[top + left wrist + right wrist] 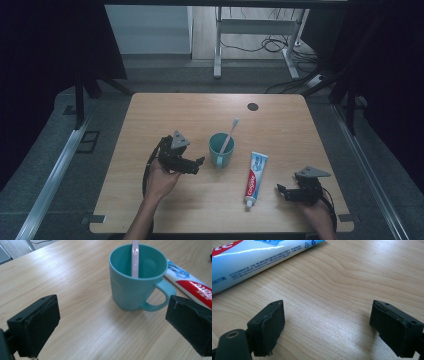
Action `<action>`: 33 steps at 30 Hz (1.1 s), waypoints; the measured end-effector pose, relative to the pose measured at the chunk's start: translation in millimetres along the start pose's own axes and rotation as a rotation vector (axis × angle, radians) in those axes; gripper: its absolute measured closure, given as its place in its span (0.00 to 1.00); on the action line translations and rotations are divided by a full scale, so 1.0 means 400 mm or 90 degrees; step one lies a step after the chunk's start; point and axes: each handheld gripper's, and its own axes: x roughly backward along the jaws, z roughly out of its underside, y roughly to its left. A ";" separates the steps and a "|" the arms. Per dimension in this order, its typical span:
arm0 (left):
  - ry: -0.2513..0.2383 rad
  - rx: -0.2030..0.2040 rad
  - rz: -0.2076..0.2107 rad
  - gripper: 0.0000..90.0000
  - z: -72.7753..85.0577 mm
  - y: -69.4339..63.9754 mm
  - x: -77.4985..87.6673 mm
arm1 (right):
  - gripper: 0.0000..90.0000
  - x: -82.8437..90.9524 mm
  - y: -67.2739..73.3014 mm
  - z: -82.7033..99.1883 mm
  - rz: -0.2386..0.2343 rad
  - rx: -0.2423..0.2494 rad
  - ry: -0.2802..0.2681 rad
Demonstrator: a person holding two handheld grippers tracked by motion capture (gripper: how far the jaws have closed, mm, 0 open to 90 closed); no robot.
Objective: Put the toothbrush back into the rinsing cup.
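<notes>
Teal plastic mug [221,148] with a loop handle, upright near the middle of the pale wood-grain worktop [280,125], handle turned toward the person's side. Inside it a pale pink toothbrush [230,134], leaning against the rim, white bristle head up and tilted away to the right in the high view; in the left gripper view, handle [135,258] seen rising out past the top edge.

Just left of the mug, the left gripper [196,164], black with a grey three-cornered plate on top, held in the person's left hand [161,180]; jaws spread wide, pointing at the mug, nothing between the pads. From that gripper's own camera, mug dead ahead, standing beyond the two black jaws, apart from both.

Right of the mug, a red, white and blue toothpaste tube [255,178], flat on the worktop, white cap toward the near edge, close beside the mug but not touching as far as can be told.

Further right, near the worktop's front right corner, the right gripper [281,190], likewise black with a grey plate, low over the wood, jaws wide apart and holding nothing, pointing left toward the tube's cap end. In the right gripper view, bare wood between the pads, the tube [262,257] lying beyond them at upper left.

Near the far edge, a small dark round hole [253,106] in the worktop.
</notes>
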 end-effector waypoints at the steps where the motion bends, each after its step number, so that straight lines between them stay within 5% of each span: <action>1: 0.000 0.001 -0.001 0.00 0.006 -0.002 0.000 | 0.14 0.000 0.000 0.000 0.000 -0.001 0.000; 14: 0.002 -0.003 -0.013 0.00 0.086 -0.022 -0.008 | 0.14 0.000 0.000 0.000 0.000 -0.001 0.000; 24: 0.000 0.029 -0.004 0.00 0.153 -0.025 -0.017 | 0.14 0.000 0.000 0.000 0.000 0.000 0.000; 33: 0.027 0.030 -0.010 0.00 0.198 -0.023 -0.020 | 0.14 0.000 0.000 0.000 0.000 0.001 -0.001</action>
